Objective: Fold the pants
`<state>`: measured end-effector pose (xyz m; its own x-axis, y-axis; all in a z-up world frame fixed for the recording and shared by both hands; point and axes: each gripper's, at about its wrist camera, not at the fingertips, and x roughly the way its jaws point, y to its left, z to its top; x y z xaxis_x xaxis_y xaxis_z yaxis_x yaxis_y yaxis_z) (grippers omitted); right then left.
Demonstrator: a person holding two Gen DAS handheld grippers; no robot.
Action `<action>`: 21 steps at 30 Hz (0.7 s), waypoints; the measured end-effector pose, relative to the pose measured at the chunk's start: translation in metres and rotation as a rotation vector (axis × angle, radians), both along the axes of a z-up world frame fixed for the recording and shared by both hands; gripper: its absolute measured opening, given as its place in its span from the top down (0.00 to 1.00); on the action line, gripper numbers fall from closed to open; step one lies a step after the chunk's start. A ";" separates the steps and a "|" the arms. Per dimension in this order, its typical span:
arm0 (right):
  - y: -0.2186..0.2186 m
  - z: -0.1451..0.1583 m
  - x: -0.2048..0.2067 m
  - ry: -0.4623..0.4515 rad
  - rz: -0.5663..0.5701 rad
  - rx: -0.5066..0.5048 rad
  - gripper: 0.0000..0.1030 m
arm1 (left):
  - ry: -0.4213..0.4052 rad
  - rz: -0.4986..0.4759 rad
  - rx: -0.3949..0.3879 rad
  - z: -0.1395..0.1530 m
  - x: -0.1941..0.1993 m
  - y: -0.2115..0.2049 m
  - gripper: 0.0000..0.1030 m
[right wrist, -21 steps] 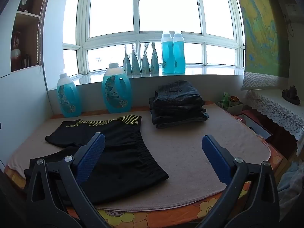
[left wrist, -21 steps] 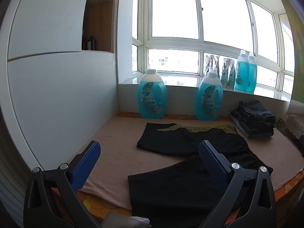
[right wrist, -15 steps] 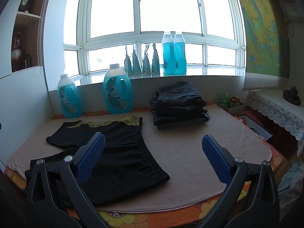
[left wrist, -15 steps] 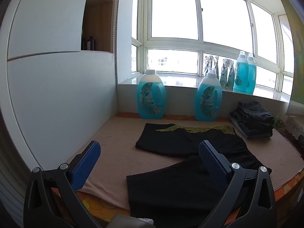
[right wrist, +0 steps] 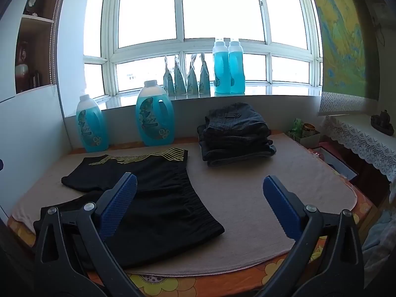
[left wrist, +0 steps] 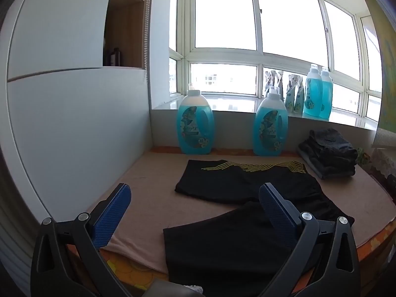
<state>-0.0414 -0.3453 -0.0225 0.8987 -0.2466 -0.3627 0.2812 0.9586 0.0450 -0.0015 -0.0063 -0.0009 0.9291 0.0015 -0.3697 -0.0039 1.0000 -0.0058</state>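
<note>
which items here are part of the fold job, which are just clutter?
Job:
black pants, spread flat on the mat
left tongs and right tongs, both open, empty

Lying about:
stack of folded dark clothes
two big blue jugs at the wall
two blue bottles and pouches on the sill
</note>
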 end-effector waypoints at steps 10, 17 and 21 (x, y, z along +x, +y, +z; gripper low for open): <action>0.003 -0.006 0.001 0.004 0.000 0.002 0.00 | 0.000 0.001 0.003 -0.001 -0.001 -0.002 0.00; -0.001 -0.003 0.001 0.006 0.000 0.006 0.00 | 0.003 -0.003 0.005 -0.001 -0.001 -0.003 0.00; -0.001 -0.003 0.001 0.008 0.000 0.007 0.00 | 0.006 -0.005 0.004 -0.002 0.000 -0.003 0.00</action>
